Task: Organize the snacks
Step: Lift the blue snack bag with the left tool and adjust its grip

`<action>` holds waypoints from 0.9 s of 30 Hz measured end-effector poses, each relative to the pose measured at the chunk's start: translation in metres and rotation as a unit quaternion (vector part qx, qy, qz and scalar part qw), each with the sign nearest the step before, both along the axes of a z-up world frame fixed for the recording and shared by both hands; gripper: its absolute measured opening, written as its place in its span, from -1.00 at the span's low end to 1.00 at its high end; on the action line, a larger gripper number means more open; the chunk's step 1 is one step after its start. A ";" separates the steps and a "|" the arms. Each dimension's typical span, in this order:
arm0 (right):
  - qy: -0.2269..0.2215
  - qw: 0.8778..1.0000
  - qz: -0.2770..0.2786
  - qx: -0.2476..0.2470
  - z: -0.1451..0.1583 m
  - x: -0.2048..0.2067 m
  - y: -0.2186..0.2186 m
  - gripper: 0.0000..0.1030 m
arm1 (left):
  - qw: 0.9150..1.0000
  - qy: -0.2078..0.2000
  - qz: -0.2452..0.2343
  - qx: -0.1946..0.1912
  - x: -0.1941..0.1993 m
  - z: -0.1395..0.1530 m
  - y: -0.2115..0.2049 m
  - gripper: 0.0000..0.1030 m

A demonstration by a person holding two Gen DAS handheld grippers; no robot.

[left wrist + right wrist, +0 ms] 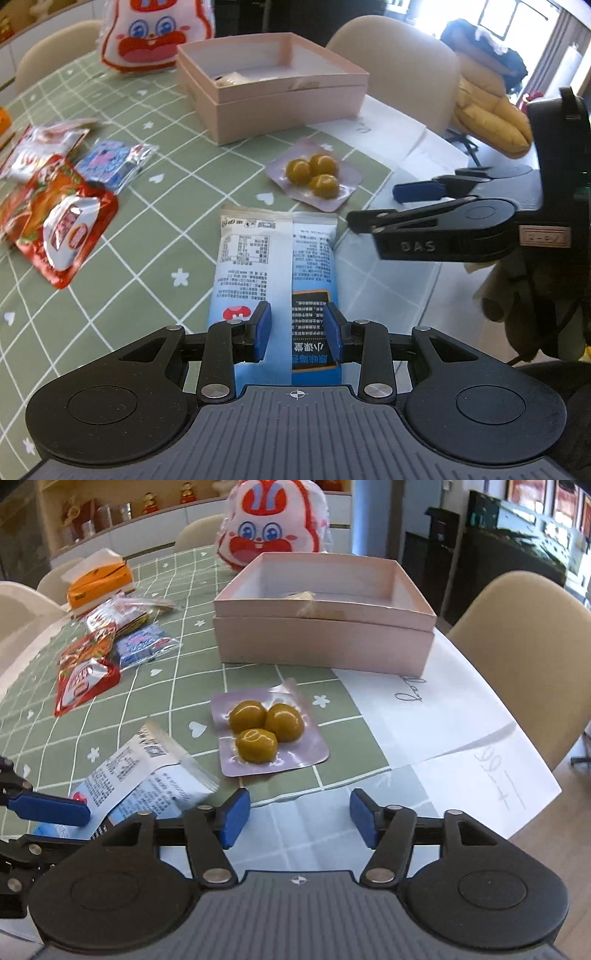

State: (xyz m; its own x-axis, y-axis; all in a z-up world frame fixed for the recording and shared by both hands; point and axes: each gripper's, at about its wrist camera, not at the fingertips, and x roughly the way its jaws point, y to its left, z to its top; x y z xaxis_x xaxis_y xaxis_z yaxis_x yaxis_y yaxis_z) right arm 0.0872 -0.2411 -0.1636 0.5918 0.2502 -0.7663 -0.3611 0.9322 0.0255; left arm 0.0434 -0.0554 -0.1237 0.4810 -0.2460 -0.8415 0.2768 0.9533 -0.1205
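Left wrist: left gripper [298, 330] pinching blue packet [275, 258] near table [155, 236] edge; right gripper [299, 819] spread, empty. Best lifted level toward pink box [273, 92].

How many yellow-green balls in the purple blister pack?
3, clustered in the purple blister pack before the pink box: back-left, back-right, front. None seem hidden.

Chestnut pack [269, 731] before pink box [325, 642]
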 end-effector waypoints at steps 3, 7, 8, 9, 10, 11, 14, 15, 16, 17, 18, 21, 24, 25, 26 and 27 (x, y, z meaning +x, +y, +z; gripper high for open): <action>-0.003 1.000 -0.003 0.003 0.000 -0.001 0.000 0.30 | 1.000 -0.007 0.006 0.020 -0.001 0.000 0.003 -0.30; -0.007 1.000 -0.005 0.004 -0.001 0.000 0.001 0.37 | 0.998 -0.025 0.010 0.049 0.000 -0.001 0.011 -0.27; -0.008 1.000 -0.007 0.004 -0.001 0.000 0.001 0.39 | 0.998 -0.028 0.014 0.056 0.002 -0.001 0.013 -0.27; -0.008 1.000 -0.008 0.005 -0.001 0.000 0.001 0.40 | 0.997 -0.031 0.019 0.063 0.004 -0.001 0.015 -0.27; -0.009 1.000 -0.009 0.005 -0.001 -0.001 0.000 0.41 | 0.997 -0.032 0.025 0.065 0.006 -0.001 0.018 -0.26; -0.010 1.000 -0.010 0.006 -0.001 -0.001 0.000 0.42 | 0.997 -0.031 0.031 0.060 0.008 -0.001 0.020 -0.26; -0.012 1.000 -0.012 0.006 -0.002 -0.002 0.000 0.45 | 0.998 -0.023 0.029 0.047 0.009 0.000 0.022 -0.31; -0.013 1.000 -0.012 0.006 -0.002 -0.002 0.000 0.46 | 0.999 -0.020 0.021 0.043 0.009 0.000 0.021 -0.31; -0.014 1.000 -0.013 0.006 -0.002 -0.002 0.000 0.49 | 0.999 -0.019 0.012 0.041 0.008 0.000 0.018 -0.31; -0.014 1.000 -0.014 0.007 -0.002 -0.001 -0.001 0.52 | 0.999 -0.016 0.005 0.036 0.008 0.000 0.017 -0.31; -0.013 1.000 -0.015 0.007 -0.003 -0.001 -0.001 0.54 | 0.999 -0.012 0.000 0.029 0.009 0.000 0.015 -0.31; -0.013 1.000 -0.016 0.008 -0.003 0.000 -0.002 0.60 | 1.000 -0.002 -0.007 0.008 0.011 -0.001 0.013 -0.30; -0.016 1.000 -0.017 0.009 -0.004 -0.001 -0.003 0.62 | 1.000 0.004 -0.009 -0.009 0.012 -0.003 0.014 -0.30; -0.018 1.000 -0.017 0.009 -0.005 -0.001 -0.003 0.63 | 1.000 0.005 -0.010 -0.012 0.013 -0.003 0.015 -0.29; -0.019 1.000 -0.017 0.009 -0.005 -0.001 -0.003 0.65 | 1.000 0.005 -0.011 -0.013 0.013 -0.003 0.015 -0.29; -0.019 1.000 -0.017 0.010 -0.005 -0.001 -0.003 0.65 | 1.000 0.004 -0.012 -0.015 0.014 -0.003 0.015 -0.29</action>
State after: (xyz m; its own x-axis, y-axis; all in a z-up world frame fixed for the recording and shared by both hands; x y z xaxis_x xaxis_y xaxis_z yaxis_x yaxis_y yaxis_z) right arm 0.0858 -0.2444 -0.1688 0.6296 0.2436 -0.7377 -0.3297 0.9436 0.0302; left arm 0.0571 -0.0400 -0.1262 0.4677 -0.2822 -0.8376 0.2991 0.9423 -0.1504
